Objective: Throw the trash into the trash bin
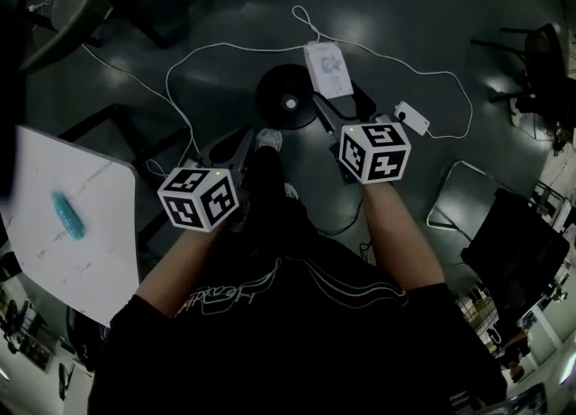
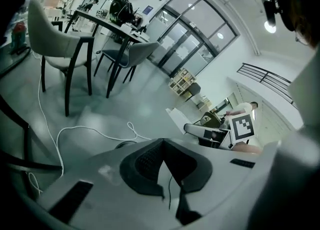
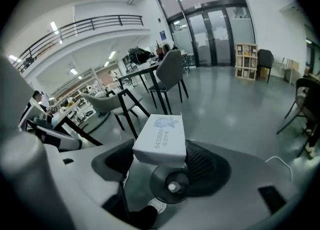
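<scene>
You are clamping the box point(image 3: 160, 133) in the right gripper point(image 3: 160, 159) just above what looks like the bin point(image 1: 277, 100), the left gripper point(image 2: 166, 168) pinched shut, empty, near the bin, so be centring the box over it before releasing.

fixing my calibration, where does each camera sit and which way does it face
Head view: on the head, facing steeply down; both forearms, left claw and right claw show.
Left gripper view: on the left claw, along its shut jaws toward chairs; right claw shows.
Right gripper view: on the right claw, along jaws shut on a white box; a shoe shows.
Shared: head and right gripper views both show that box and a black disc.
</scene>
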### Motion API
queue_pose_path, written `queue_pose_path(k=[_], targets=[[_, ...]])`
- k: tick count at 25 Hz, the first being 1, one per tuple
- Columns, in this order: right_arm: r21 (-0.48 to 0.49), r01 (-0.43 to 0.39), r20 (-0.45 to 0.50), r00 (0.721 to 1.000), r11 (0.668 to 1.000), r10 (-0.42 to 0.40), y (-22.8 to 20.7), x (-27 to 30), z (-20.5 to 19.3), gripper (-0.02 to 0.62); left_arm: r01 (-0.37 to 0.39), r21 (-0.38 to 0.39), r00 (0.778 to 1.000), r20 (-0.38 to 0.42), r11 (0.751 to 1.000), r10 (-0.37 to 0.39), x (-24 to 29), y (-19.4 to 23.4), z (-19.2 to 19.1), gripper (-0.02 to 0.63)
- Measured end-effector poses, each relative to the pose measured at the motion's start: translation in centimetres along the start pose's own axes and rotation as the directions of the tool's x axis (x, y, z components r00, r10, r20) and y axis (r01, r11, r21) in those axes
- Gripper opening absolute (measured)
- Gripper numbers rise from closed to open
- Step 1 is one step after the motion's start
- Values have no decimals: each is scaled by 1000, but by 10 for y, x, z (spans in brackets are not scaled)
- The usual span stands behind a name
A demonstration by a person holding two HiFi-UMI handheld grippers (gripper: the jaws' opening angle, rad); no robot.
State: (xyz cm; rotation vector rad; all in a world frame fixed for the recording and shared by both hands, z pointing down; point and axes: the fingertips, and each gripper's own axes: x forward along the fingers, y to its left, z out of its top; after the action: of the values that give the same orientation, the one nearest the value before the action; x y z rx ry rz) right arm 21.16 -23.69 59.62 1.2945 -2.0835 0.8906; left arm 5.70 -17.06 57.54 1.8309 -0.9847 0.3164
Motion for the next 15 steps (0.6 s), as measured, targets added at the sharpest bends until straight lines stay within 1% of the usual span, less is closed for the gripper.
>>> queue_pose_path(k=[3,7,11,15], targets=[[35,28,-94,995,999,-25,-14,40,-37,344,-16,-41,999,-51,999,14,24,23,-13,5],[58,37,-218,976,998,-24,-20,87,-88,344,-11,-57,995,-104,998,5,46,40,-25,5],[92,18,-354,935,996,16,-19,123,-142,344,-13,-79,989,-149,997,1,55,56,-38,5],[82,19,-453,891,996,21,-26,152,-177,344,-20,-100,984,-180,995,1,63,73,-46,5]])
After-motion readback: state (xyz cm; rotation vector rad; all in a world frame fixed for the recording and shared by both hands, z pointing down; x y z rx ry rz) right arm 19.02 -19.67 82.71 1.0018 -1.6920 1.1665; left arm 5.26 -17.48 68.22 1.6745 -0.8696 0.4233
